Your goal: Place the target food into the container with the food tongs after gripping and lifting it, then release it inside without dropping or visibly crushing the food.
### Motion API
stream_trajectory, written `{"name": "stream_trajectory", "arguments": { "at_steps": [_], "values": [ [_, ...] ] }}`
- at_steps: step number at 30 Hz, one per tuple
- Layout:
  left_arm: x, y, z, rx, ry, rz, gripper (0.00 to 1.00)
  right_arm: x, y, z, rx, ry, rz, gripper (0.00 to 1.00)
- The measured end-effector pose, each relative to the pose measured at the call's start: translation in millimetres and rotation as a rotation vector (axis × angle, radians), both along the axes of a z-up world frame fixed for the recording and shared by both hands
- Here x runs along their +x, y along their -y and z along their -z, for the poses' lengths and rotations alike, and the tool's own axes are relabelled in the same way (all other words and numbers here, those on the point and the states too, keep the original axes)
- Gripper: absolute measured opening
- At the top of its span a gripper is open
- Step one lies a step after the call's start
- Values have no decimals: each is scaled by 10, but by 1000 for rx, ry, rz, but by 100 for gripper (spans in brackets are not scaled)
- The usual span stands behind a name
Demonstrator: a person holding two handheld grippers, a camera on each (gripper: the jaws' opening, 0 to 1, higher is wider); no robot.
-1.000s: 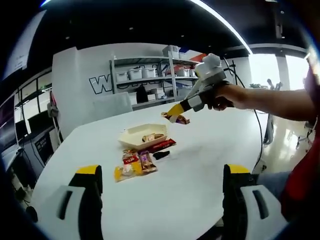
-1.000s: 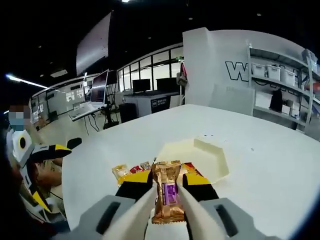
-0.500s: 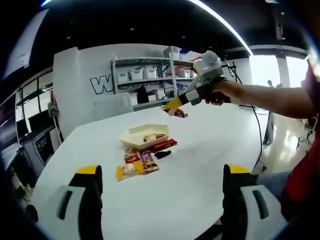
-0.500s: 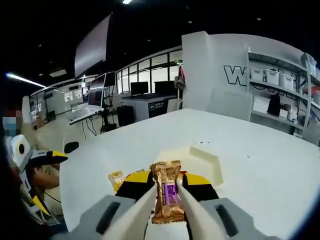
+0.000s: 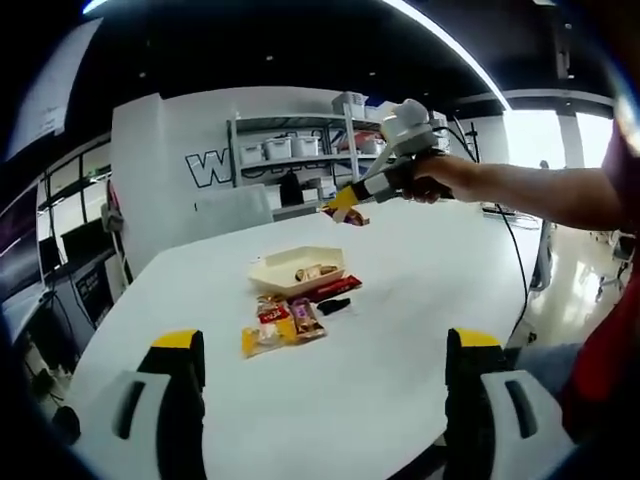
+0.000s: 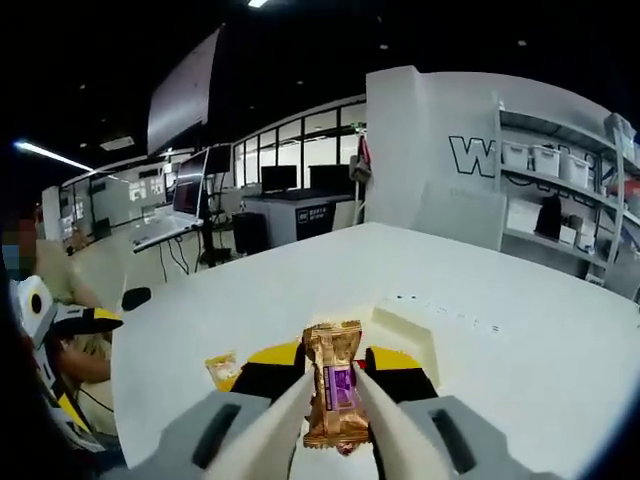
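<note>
Right gripper point(image 6: 335, 400) lifted higher, snack bar point(image 6: 335, 395) still clamped above container point(image 5: 297, 268)

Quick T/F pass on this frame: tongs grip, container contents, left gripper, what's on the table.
1. The food tongs hold a gold-wrapped snack. True.
2. The snack already lies in the container. False: it is held in the air beyond the container, as the left gripper view shows.
3. The container is empty. False: one wrapped snack lies in it.
4. The left gripper is open and holds nothing. True.
5. Several wrapped snacks lie on the white table beside the container. True.
6. The right gripper rests on the table. False: a hand holds it above the table.
</note>
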State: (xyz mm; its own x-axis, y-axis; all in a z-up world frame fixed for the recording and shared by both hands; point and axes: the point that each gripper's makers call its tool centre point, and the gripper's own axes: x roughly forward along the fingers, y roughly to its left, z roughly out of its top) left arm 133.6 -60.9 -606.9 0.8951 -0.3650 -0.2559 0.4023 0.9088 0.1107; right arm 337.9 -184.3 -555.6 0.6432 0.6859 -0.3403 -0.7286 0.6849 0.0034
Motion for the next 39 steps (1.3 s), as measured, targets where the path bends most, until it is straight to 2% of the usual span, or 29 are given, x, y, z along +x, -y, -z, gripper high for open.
{"name": "stream_trajectory", "arguments": {
  "at_steps": [16, 25, 32, 39],
  "values": [
    [32, -15, 32, 10, -16, -24, 99, 154, -33, 33, 7, -4, -15, 18],
    [72, -4, 54, 14, -30, -27, 99, 336, -71, 119, 11, -20, -14, 18],
    [89, -91, 38, 13, -29, -52, 99, 441, -128, 210, 7, -32, -14, 20],
    [81, -151, 36, 11, -30, -68, 99, 472, -152, 210, 4, -25, -10, 22]
  ]
}}
